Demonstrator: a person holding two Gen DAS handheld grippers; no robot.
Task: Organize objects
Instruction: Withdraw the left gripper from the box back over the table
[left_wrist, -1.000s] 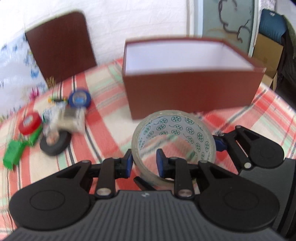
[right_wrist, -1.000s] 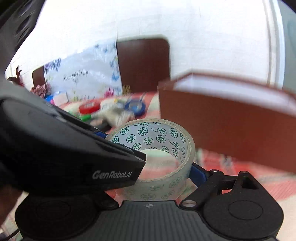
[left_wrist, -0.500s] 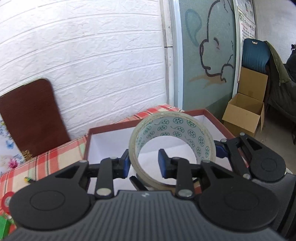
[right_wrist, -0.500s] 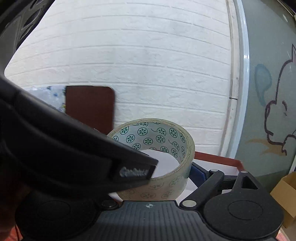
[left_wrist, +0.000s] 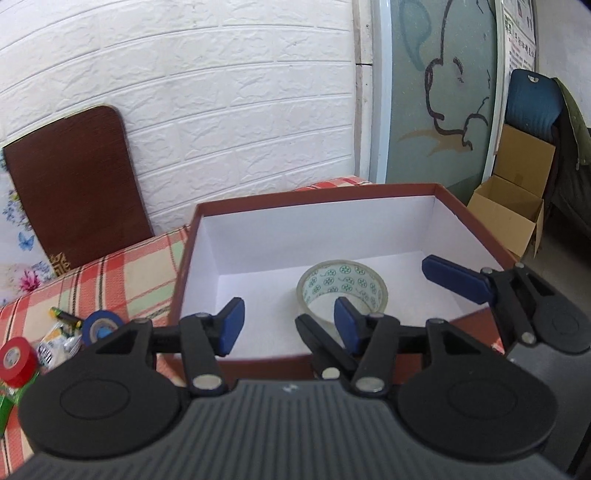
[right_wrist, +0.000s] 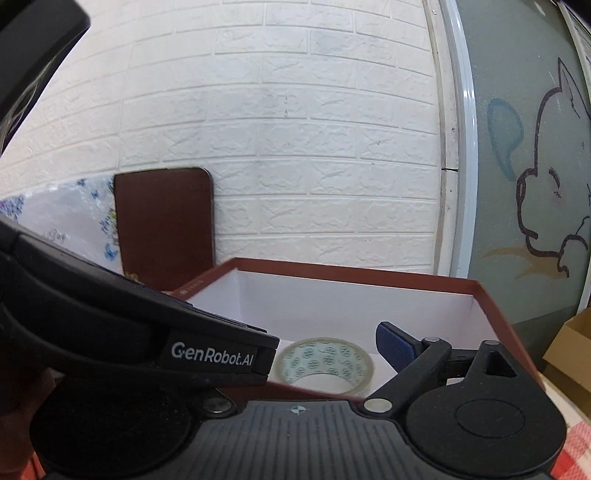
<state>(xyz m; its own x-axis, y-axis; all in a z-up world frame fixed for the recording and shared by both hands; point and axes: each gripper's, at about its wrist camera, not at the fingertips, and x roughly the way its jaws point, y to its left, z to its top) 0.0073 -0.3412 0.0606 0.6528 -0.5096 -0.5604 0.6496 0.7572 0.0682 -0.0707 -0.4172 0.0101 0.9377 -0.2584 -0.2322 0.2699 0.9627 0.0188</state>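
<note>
Left wrist: clear green-patterned tape roll (left_wrist: 341, 286) in box (left_wrist: 369, 192).

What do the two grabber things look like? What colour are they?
Both are black plastic. The left gripper has a ridged grey-black body, round black discs on each side, silver rivets and blue pads on its fingers. The right gripper looks the same, with a blue pad too. White letters on the left gripper's side, seen from the right wrist camera, read GenRobot.AI. No cables or sleeves show.

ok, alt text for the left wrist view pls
A roll of clear tape lies on the white floor of an open brown box, released by the left gripper, whose jaws have just been opening. Red tape and blue tape sit on the checked tablecloth at left.
</note>
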